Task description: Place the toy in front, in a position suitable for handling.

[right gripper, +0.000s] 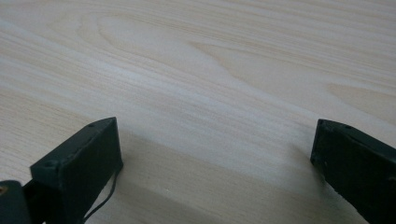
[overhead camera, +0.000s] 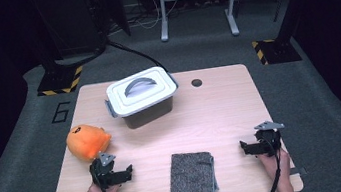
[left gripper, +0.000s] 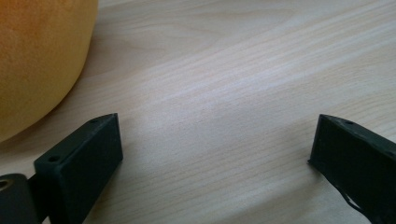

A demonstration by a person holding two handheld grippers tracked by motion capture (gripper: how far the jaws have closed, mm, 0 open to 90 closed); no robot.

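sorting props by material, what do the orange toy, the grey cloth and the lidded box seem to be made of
Orange toy: looks like soft plush, with a fuzzy matte surface and rounded shape.
Grey cloth: apparently terry or microfibre; speckled nap, folded edges.
Lidded box: likely hard plastic, with a smooth pale lid, moulded handle and side clips.

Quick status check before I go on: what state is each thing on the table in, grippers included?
Left gripper: open, empty, low over the table.
Right gripper: open, empty, low over the table.
Plush toy: untouched, beside the left gripper.
Storage box: lid on, handle folded flat.
Grey cloth: folded, flat at the near edge.
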